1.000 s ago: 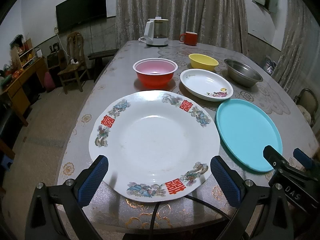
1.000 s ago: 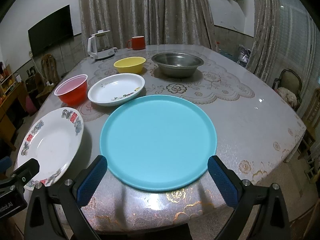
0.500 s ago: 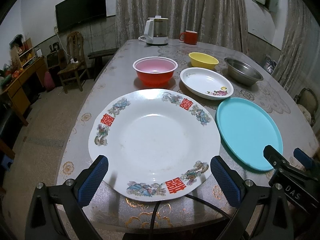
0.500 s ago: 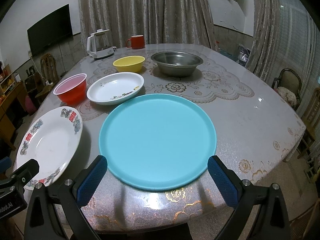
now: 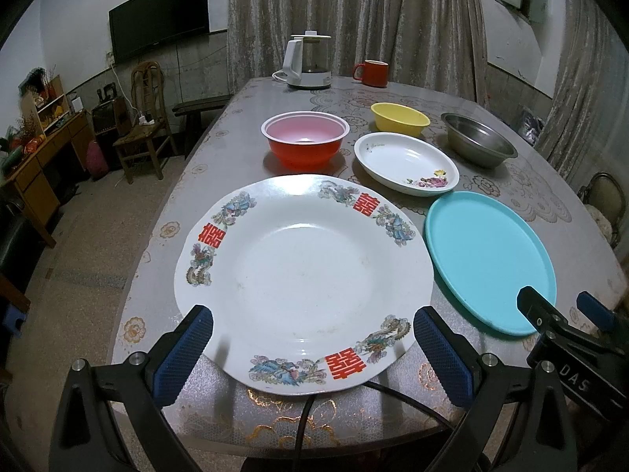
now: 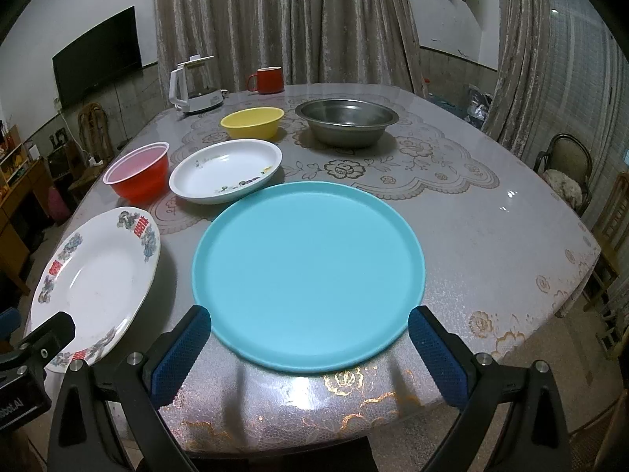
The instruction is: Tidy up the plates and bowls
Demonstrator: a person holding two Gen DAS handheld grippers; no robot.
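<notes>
Left gripper [image 5: 312, 348] gapes empty before the glossy white decorated plate [image 5: 302, 271]; right gripper [image 6: 308, 348] gapes empty before the matte turquoise round tray [image 6: 308, 275], bare tabletop at right.

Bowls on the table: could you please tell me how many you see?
3: a red bowl on the left, a yellow bowl beyond the oval dish, a steel bowl on the right. None appear hidden.

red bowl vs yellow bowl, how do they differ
The red bowl is larger and deeper, with a pale pink inside; the yellow bowl is smaller, shallower and yellow throughout. The red bowl sits nearer the grippers, the yellow bowl farther back. Both stand upright and look empty.
</notes>
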